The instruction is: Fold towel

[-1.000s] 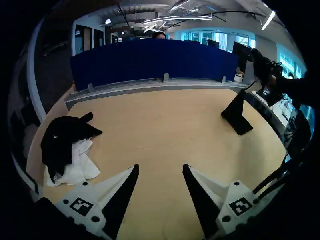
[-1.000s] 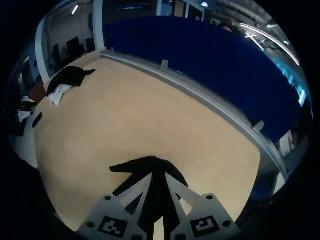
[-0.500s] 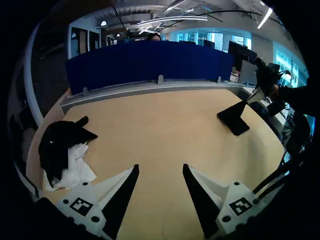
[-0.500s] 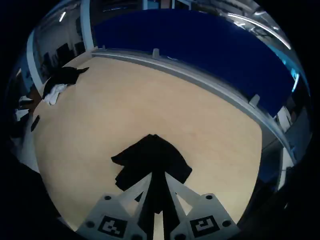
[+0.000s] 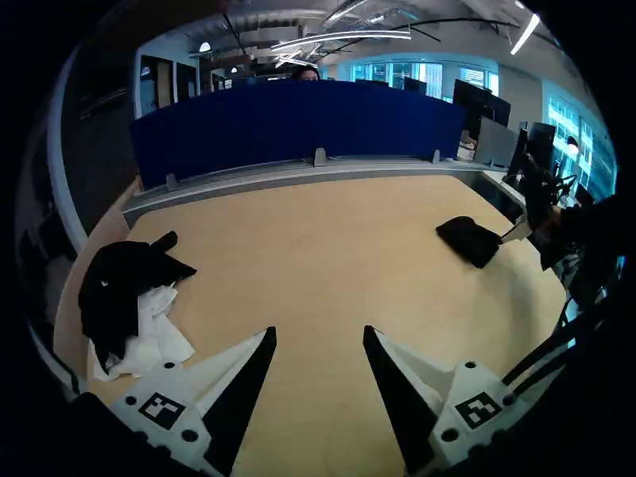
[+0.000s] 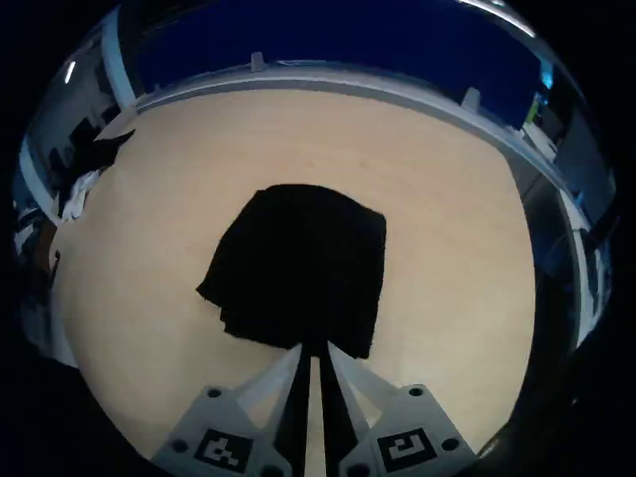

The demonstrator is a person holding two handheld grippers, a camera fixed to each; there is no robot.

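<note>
Since the earlier frames the black towel [image 6: 298,262] has come down from hanging lifted under the right gripper [image 6: 314,354] and now lies spread on the table [image 5: 334,238]; the left gripper [image 5: 316,350] has barely shifted. The pale wooden table spans both views, bounded on its far side by a blue divider [image 5: 294,119]. At the near left of the left gripper view sits a loose pile of black and white cloth [image 5: 127,302], well apart from the work. The towel rests at the far right of the table, near its right edge.

In the right gripper view the towel lies directly ahead of the gripper, extending away from it; its outline is compact and nearly square, so no firm long axis can be read there. In the left gripper view the towel [image 5: 469,238] looks slightly drawn out from far left to near right, its nearer end pointing at the right gripper [image 5: 515,232].

The right gripper's jaws stand closed together on the near edge of the towel. The left gripper's jaws stand wide apart over bare table, holding nothing. The right gripper is plainly the nearer, already at the towel; the towel lies far and to the right of the left gripper, so a crossing of the table probably precedes any two-handed fold.
</note>
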